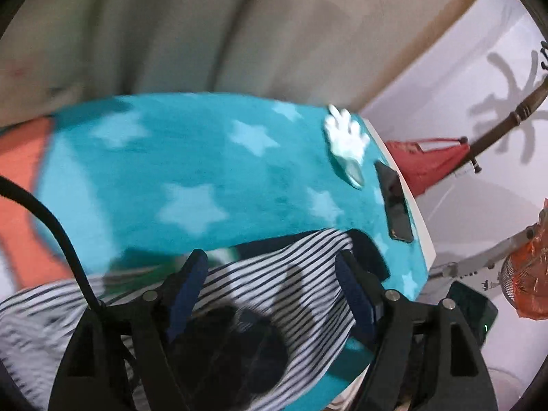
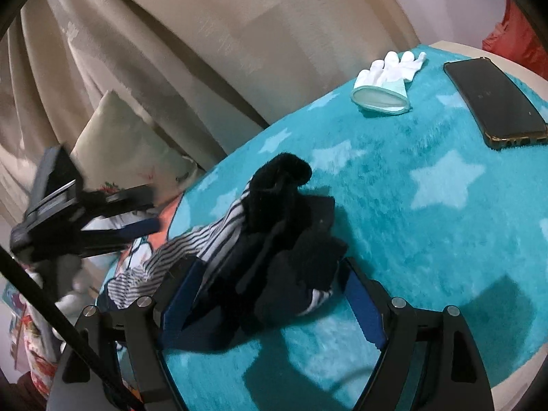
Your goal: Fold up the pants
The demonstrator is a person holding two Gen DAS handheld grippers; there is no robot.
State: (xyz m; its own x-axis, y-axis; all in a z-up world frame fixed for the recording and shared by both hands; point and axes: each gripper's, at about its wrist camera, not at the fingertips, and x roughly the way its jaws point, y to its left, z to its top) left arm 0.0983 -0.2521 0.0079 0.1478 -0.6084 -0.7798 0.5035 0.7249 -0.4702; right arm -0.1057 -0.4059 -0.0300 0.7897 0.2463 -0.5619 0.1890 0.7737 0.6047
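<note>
Pants [image 2: 260, 239] sit bunched in a dark-and-striped heap on the teal star blanket [image 2: 428, 239] covering the worktop, near its left edge in the right wrist view.

My right gripper [image 2: 270, 294] is spread wide, heap lying between the fingers, pads not pressing it. My left gripper [image 1: 270, 274] is spread too, striped cloth under and between its fingers, nothing pinched.

Only the right wrist view shows the left gripper from outside [image 2: 85, 215], off the worktop's left edge and clear of the pants, plus a pillow [image 2: 116, 144] by the curtain [image 2: 205, 34]. Only the left wrist view shows the red bag [image 1: 431, 161] and the fan [image 1: 524, 274] past the worktop's far end.

Both views show the white glove [image 2: 387, 78] and the phone [image 2: 493, 102], well apart from the pants.

Left wrist view is motion-blurred; can't tell waistband from legs. Heap's near side is cut off by gripper bodies.
</note>
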